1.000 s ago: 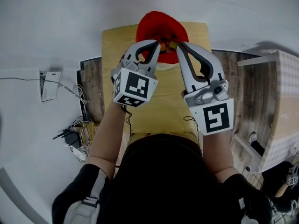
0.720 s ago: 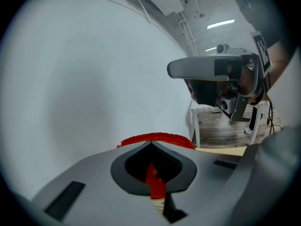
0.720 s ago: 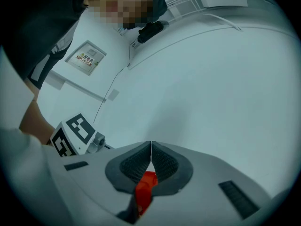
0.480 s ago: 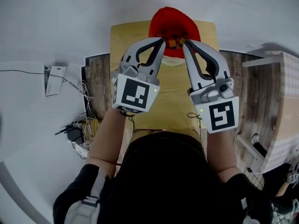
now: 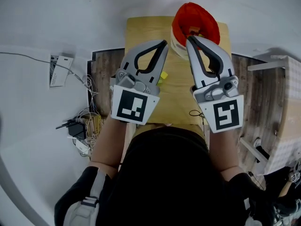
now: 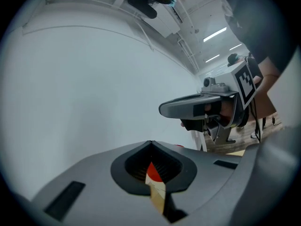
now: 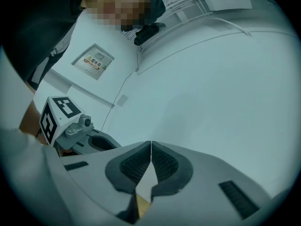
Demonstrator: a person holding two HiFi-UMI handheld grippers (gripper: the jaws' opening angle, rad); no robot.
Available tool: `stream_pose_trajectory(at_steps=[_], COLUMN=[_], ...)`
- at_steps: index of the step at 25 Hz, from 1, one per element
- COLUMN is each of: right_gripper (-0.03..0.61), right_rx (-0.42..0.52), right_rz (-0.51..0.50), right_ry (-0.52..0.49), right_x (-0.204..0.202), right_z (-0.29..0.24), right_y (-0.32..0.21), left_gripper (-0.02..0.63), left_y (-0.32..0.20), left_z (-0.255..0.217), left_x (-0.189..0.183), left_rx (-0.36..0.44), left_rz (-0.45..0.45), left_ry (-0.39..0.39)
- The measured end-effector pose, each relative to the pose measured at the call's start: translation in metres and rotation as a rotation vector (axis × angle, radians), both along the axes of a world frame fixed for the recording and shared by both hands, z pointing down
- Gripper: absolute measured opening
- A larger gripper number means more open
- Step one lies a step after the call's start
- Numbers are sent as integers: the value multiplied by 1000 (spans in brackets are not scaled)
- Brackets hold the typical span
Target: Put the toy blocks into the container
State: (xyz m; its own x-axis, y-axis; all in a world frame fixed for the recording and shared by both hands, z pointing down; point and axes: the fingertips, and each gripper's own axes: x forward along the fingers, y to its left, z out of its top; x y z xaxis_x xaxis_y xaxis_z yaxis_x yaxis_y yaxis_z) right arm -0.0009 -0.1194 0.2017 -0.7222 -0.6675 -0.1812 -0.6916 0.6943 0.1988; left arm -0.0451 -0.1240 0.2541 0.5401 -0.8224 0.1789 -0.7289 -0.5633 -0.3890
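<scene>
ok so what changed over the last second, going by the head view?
Both grippers came away from the container's mouth. The left gripper is now left of the red container, and the right gripper is over its near rim. The view itself shifted too. A yellow-green block now shows on the table. Unchanged: both grippers shut and empty, blocks in the container.

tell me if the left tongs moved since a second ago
Yes. A second ago the left tongs reached over the red container; now their tips sit just left of it, over the wooden table.
</scene>
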Motion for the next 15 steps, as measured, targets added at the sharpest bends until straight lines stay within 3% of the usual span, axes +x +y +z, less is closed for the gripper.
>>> stream_pose_trajectory(at_steps=[7, 15], right_gripper=[31, 31], right_rx=[62, 61], right_rz=[-38, -43], right_ry=[32, 68], right_x=[-34, -47], right_z=[-21, -17], right_y=[28, 39], left_gripper=[8, 8], left_y=[28, 36], left_z=[-11, 7], left_x=[-38, -54], left_rx=[43, -16], left_rz=[-20, -38], left_ry=[28, 64])
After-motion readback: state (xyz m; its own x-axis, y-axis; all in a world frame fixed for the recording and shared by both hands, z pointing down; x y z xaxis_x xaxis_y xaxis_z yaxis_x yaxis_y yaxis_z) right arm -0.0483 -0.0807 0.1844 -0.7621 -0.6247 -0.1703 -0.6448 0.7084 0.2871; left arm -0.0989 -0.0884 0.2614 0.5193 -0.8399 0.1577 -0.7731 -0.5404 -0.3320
